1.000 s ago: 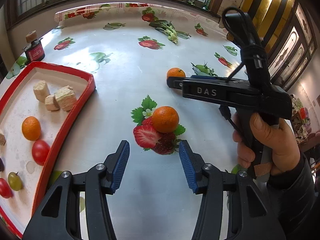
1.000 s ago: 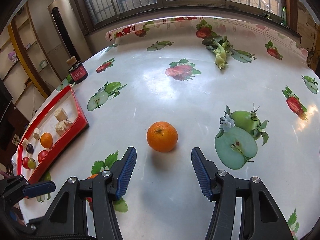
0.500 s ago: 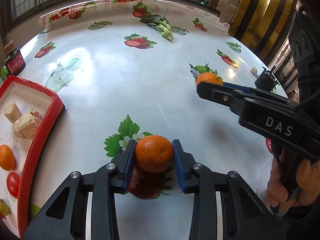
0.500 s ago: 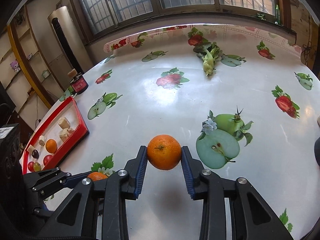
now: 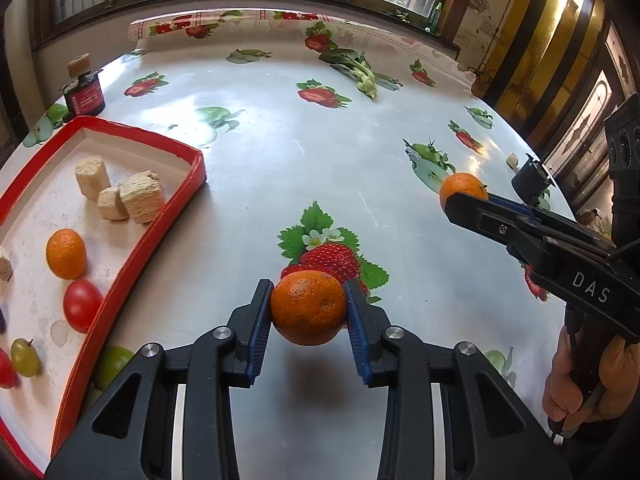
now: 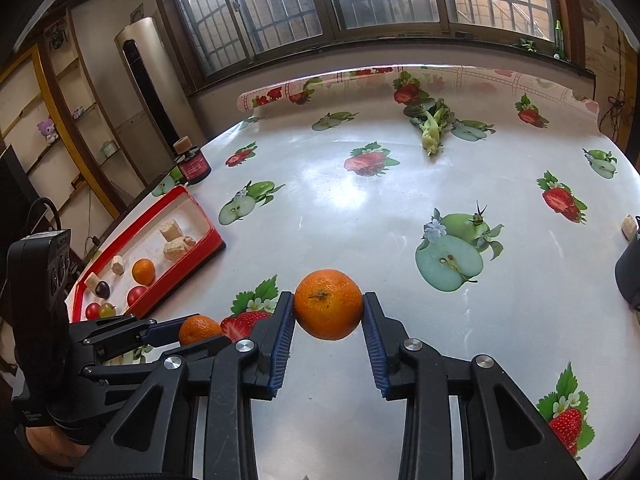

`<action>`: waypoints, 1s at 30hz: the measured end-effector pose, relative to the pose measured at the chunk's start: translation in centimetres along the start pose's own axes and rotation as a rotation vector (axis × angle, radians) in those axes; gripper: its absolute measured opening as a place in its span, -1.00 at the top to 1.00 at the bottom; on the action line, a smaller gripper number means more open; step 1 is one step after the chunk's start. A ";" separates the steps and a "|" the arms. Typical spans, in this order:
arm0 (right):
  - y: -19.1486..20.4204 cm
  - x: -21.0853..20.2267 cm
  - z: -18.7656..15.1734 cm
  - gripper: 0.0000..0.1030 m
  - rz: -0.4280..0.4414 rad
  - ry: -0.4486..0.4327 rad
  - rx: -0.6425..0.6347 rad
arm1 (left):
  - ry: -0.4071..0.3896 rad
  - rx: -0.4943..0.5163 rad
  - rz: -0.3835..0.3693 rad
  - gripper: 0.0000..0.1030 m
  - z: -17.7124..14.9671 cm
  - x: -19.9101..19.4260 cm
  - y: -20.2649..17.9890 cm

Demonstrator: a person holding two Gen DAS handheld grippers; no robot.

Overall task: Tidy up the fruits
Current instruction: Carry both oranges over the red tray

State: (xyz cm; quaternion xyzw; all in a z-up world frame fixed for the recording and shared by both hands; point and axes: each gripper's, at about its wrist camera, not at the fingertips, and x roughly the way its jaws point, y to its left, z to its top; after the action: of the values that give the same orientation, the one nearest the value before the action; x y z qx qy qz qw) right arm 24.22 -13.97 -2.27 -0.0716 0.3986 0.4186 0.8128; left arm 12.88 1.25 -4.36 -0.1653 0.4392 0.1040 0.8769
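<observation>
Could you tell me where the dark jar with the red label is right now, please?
The jar stands at the table's far left edge in the left wrist view, just beyond the red tray.

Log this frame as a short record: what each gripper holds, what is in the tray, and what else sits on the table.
left gripper: shut on left orange, jaws just closed
right gripper: shut on right orange, jaws just closed
red tray: one tray orange, cherry tomatoes, grapes, pale beige blocks
table: leafy vegetable at far side, dark jar behind tray
loose oranges left on table: none seen
</observation>
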 end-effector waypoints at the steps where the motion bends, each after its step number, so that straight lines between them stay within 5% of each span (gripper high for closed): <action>1: 0.3 0.0 -0.1 0.32 0.004 0.001 -0.002 | -0.003 -0.004 0.004 0.37 -0.1 -0.3 0.2; 30: 9.2 1.2 0.5 0.33 0.087 0.015 -0.120 | -0.093 -0.098 0.111 0.36 -1.2 -6.4 7.8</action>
State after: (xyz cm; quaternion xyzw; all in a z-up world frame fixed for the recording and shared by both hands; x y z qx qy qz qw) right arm 18.10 -7.13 -0.77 -0.1061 0.3816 0.4762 0.7851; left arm 5.61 7.71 -1.41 -0.1785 0.4009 0.1814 0.8801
